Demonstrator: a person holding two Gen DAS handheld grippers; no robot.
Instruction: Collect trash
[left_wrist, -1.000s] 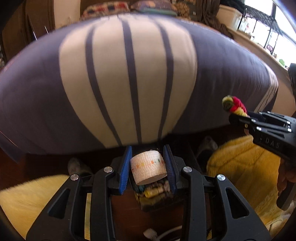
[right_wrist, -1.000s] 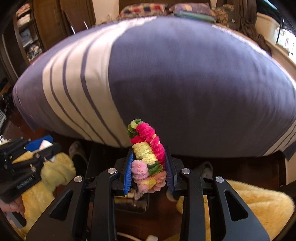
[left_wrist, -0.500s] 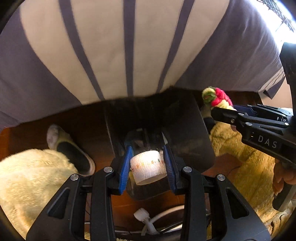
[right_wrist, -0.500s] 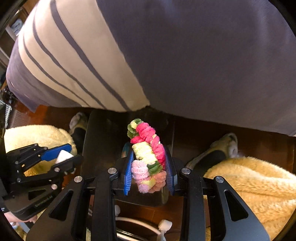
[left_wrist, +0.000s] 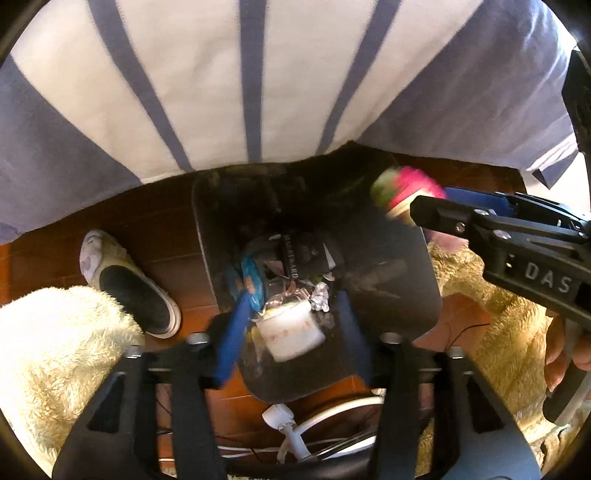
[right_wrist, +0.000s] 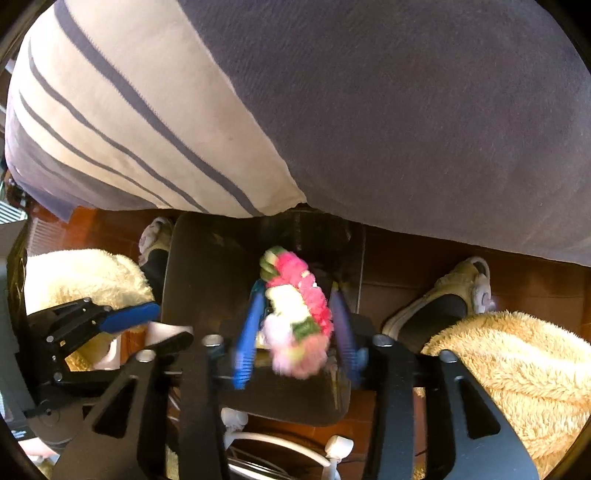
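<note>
While the jaws of the left gripper (left_wrist: 291, 325) and right gripper (right_wrist: 297, 325) are being spread, the white tape roll (left_wrist: 291, 334) and pink pompom garland (right_wrist: 295, 314) are being released; both should be kept centred over the black bin (left_wrist: 391, 280), with the striped blanket (left_wrist: 240, 92) at twelve o'clock.

The bedspread (left_wrist: 258, 85) is cream with grey-blue stripes and broad grey-blue panels; the bin (left_wrist: 391, 273) is black; the tape roll (left_wrist: 291, 332) white; the fuzzy garland (right_wrist: 295, 314) pink, cream and green; the slippers (left_wrist: 125, 280) pale; the floor (left_wrist: 162, 229) reddish-brown
</note>
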